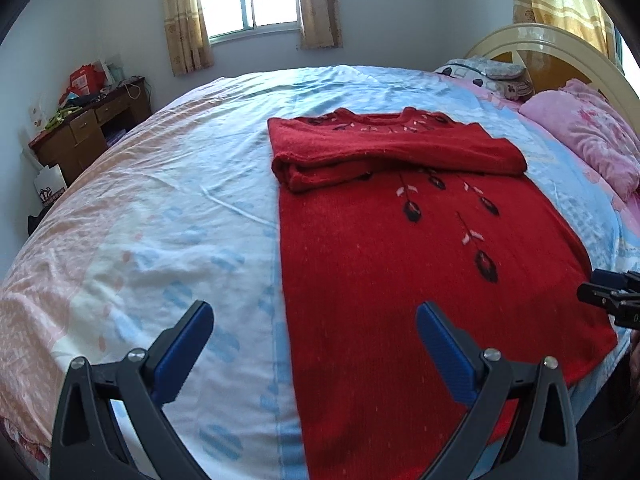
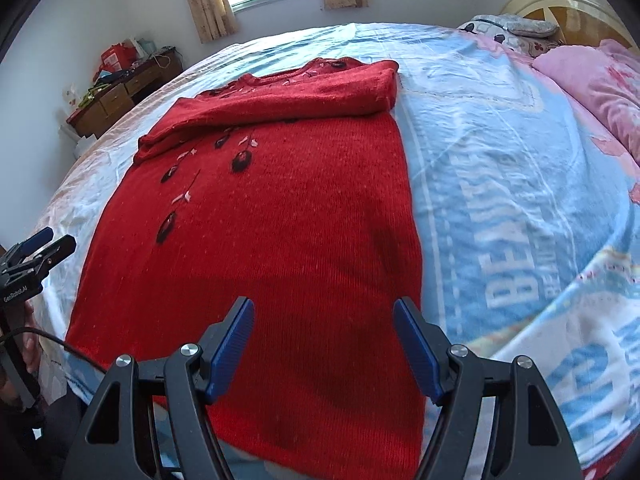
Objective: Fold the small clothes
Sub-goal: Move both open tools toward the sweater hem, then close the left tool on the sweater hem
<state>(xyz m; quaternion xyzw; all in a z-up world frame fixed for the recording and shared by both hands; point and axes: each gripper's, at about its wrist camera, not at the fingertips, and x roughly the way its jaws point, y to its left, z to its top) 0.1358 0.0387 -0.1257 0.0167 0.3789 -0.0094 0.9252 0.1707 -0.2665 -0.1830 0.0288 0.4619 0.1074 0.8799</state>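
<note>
From the left wrist view, we see our left tool [image 1: 314,320] hovering low over the near edge of the bed [image 1: 160,200], its two blue-padded fingers [image 1: 184,354] spread wide with nothing between them. One red knitted sweater with dark embroidered flowers [image 1: 400,260] lies flat on the pale blue and pink bedsheet, both sleeves folded across the chest. One pink floral pillow [image 1: 584,140] sits by the cream headboard. Our right tool [image 1: 612,300] shows at the right edge.

From the right wrist view, our right tool [image 2: 324,320] hangs above the sweater's [image 2: 280,220] hem, fingers wide apart and holding nothing. The left tool [image 2: 40,252] peeks in beside the sweater's far side.
</note>
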